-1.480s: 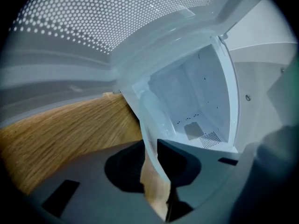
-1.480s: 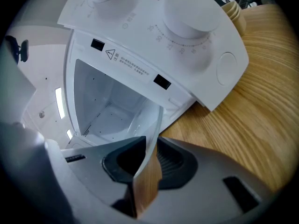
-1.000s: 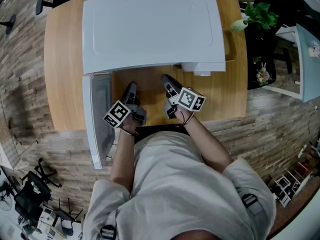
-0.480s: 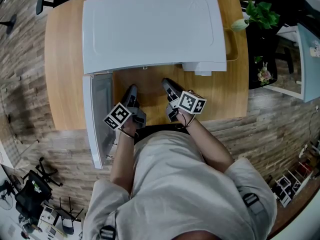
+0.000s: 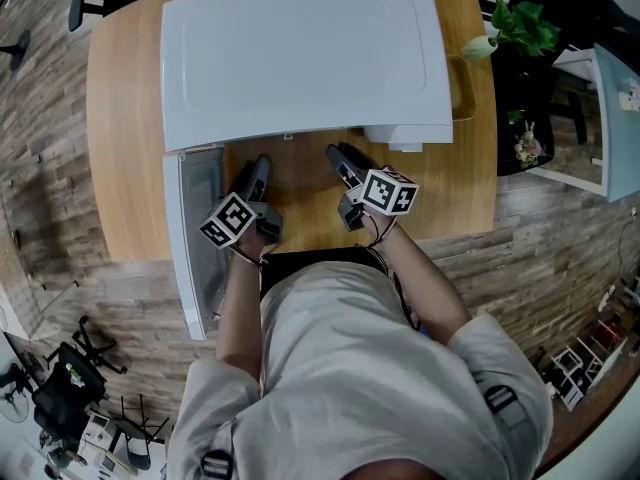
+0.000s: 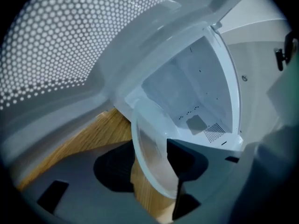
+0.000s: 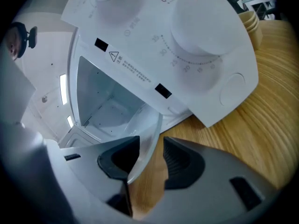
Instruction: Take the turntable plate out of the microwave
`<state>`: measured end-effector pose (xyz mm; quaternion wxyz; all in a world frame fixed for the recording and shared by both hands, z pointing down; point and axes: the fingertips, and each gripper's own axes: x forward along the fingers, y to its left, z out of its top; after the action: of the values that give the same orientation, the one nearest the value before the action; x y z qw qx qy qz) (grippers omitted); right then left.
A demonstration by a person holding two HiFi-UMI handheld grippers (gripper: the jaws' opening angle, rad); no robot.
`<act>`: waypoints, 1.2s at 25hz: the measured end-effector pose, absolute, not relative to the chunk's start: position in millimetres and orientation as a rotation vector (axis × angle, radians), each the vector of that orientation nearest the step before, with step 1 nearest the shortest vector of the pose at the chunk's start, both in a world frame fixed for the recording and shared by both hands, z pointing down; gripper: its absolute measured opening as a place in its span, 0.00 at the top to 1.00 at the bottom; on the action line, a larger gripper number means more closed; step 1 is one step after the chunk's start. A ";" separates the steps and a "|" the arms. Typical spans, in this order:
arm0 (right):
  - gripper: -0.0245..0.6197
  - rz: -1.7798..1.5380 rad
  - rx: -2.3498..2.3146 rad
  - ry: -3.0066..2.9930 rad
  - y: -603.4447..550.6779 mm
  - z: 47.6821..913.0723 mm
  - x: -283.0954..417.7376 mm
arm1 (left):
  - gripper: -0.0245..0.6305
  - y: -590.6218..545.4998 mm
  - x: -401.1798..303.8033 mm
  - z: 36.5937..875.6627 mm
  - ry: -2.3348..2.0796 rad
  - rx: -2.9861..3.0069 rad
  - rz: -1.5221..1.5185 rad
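1. Turntable plate [image 6: 147,146], clear glass, sits just in front of the open microwave [image 5: 300,58], over the table [image 5: 130,118] and between both tongs. In the head view it is only a faint arc on the wood. Whether its far rim still meets the sill of the cavity I cannot tell.
2. Far left, the door [image 5: 195,238] stands swung open. The left gripper view shows its dotted mesh window, cut off by the edge of the frame.
3. Left tongs [image 5: 256,168] have just been opening and stand wide. The plate's rim runs between the jaws, close along one pad, with bare wood showing before the other. The near end of the rim is hidden behind the jaws.
4. A marker cube [image 5: 228,219] covers most of the hand that carries them.
5. The cavity [image 6: 196,92] shows white walls with small vent holes. From above, the microwave's own top hides it.
6. Right tongs [image 5: 340,158] have also just been opening and stand wide. The plate's edge passes between the jaws near the left-hand pad, and wood fills the gap to the other pad.
7. The dial [image 7: 205,22] sits on the control panel. The print around it is too blurred to read.
8. Far right, a green plant [image 5: 520,28] stands beyond the table edge, its pot lost in shadow.
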<state>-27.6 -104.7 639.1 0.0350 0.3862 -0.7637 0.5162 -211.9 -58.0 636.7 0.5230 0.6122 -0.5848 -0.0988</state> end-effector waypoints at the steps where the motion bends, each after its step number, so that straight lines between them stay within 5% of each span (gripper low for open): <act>1: 0.71 1.579 1.192 -2.349 -107.9 638.6 -27.8 | 0.62 -60.2 -212.6 638.7 -1.402 1.466 -0.229; 30: 0.71 1.757 1.229 -2.333 -129.0 644.1 -52.0 | 0.65 -95.6 -197.6 643.6 -1.329 1.469 -0.298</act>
<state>-52.0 -129.0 644.1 -0.0135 0.3877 -0.7362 0.5545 -197.6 -95.6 643.6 0.5390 0.6177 -0.5588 -0.1251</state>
